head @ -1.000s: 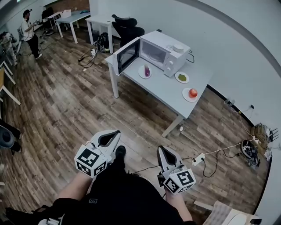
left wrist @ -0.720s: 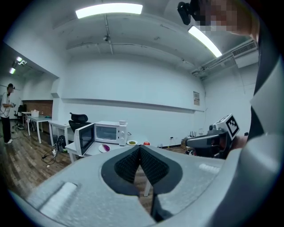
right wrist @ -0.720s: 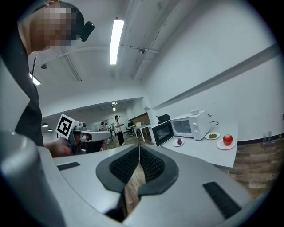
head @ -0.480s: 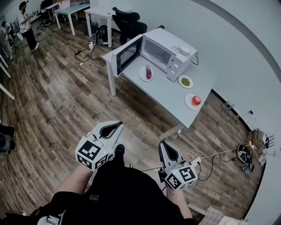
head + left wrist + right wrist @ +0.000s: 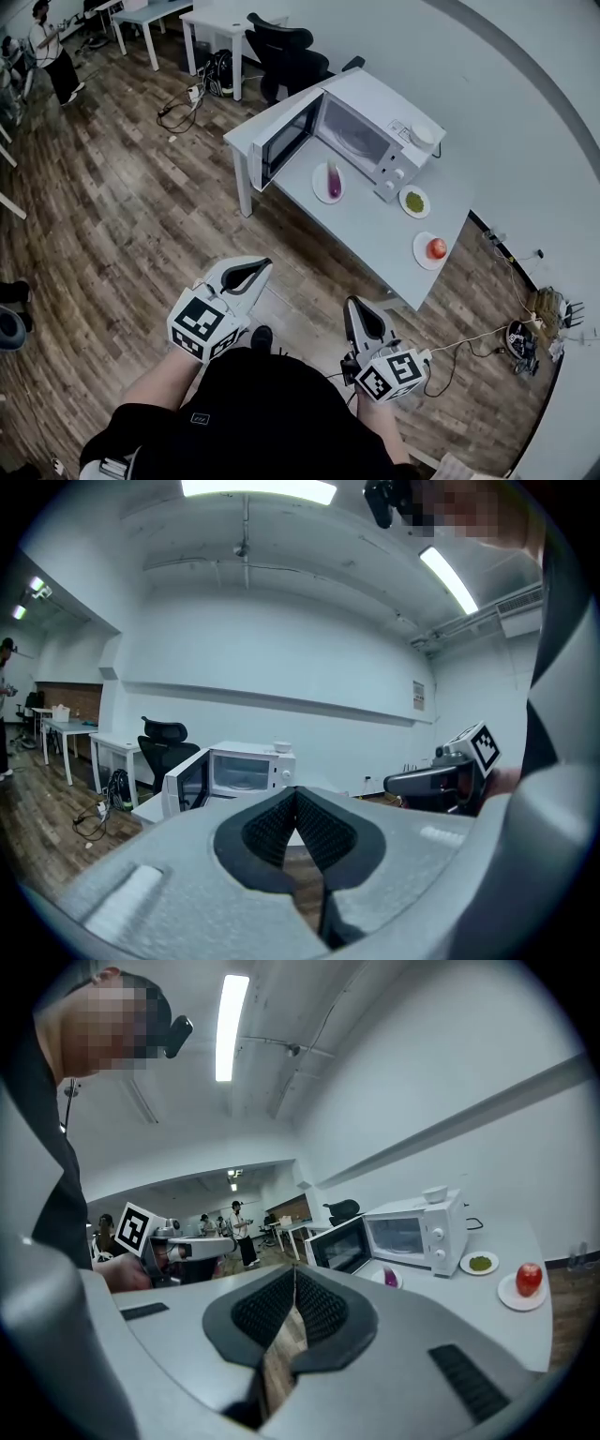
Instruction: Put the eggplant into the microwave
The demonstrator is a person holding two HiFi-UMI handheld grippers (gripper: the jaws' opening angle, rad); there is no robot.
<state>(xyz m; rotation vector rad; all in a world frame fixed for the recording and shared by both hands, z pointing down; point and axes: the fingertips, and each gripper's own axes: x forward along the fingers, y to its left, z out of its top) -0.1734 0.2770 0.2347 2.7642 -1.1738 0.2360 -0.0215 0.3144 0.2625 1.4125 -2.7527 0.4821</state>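
So far nothing is done: my left gripper (image 5: 247, 271) and right gripper (image 5: 357, 307) are closed and empty, well short of the table (image 5: 375, 239), where the eggplant (image 5: 333, 180) lies on a plate (image 5: 319, 178) before the open microwave (image 5: 380, 117).

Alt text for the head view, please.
A person on a wood floor holds the left hand-held gripper and right hand-held gripper, both shut and empty, some way from a white table where an eggplant lies on a plate before a microwave with its door open.

Table (image 5: 375, 234) and microwave (image 5: 380, 117) nearer than before, lower in head view
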